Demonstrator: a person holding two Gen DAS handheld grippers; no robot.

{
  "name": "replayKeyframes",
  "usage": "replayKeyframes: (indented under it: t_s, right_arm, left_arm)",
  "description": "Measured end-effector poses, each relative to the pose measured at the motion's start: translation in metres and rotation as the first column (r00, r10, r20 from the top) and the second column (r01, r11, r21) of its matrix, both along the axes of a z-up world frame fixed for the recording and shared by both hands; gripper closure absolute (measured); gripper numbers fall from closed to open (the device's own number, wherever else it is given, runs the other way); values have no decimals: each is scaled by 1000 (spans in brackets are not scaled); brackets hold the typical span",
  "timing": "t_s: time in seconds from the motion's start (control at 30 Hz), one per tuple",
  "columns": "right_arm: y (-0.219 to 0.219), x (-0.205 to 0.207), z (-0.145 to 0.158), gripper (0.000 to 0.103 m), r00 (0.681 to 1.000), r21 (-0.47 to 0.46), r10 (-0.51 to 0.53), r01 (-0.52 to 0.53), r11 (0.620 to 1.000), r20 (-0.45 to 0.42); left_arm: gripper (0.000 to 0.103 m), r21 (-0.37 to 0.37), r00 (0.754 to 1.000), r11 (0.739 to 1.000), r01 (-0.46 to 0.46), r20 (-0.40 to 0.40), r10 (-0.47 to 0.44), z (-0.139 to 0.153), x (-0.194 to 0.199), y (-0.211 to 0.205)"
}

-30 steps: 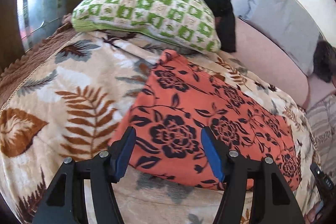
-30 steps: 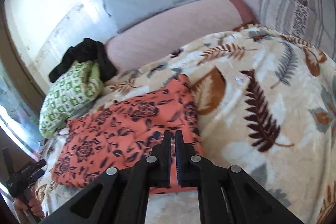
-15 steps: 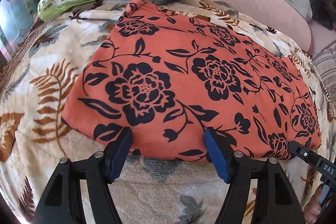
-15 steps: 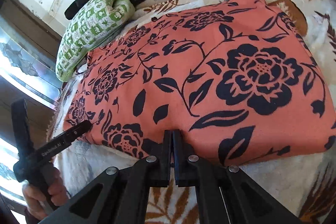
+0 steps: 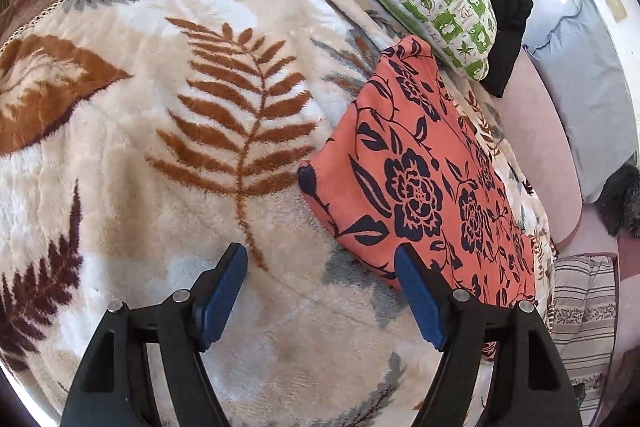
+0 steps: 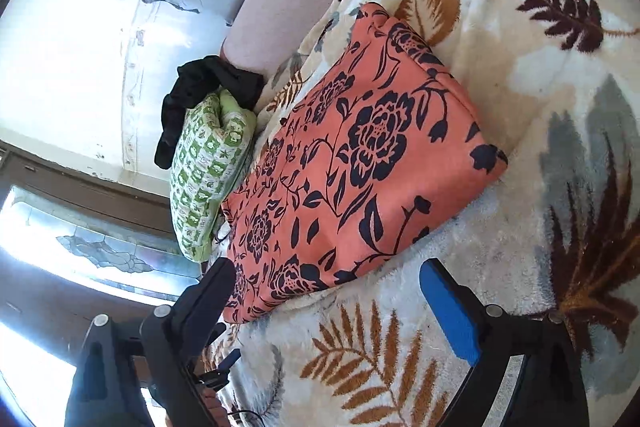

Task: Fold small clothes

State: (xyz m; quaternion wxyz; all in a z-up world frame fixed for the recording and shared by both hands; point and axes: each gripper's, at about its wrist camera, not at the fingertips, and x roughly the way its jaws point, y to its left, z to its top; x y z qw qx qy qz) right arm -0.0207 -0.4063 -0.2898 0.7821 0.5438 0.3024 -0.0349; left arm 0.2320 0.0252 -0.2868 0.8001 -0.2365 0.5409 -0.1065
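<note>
I read no writing or label anywhere in my two views. My left gripper [image 5: 320, 263] has just been opening, jaws apart over the blanket [image 5: 140, 147] with nothing between them, its right pad at the near edge of the cloth [image 5: 420, 187]; my right gripper [image 6: 326, 279] has just sprung wide, and the folded orange cloth [image 6: 360, 167] lies just beyond its empty jaws. Past the cloth I see the pillow [image 6: 208, 163] touching its far end.
</note>
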Motion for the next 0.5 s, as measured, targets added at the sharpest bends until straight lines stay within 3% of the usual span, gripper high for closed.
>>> replayKeyframes:
  t_s: [0.1,0.23,0.33,0.4,0.5]
  right_arm:
    - [-9,2,-9,11,998,27,-43,43,999,-35]
    - [-27,3,-29,28,988,75,-130,136,988,-85]
    - [-40,6,-36,37,979,100,-186,193,976,-79]
    - [-46,14,-36,37,977,70,-204,208,976,-66]
    - [-51,27,-38,37,976,57,-216,217,974,-36]
  left_arm:
    - [26,-69,1000,997,26,-1,-26,-5,8,-9]
    - [27,-175,999,984,37,2,-37,-12,24,-23]
    - [29,-209,1000,978,27,18,-24,-15,31,-28]
    - [54,-226,1000,974,26,18,-23,-17,34,-32]
    - [66,-221,1000,975,19,18,-15,-22,41,-35]
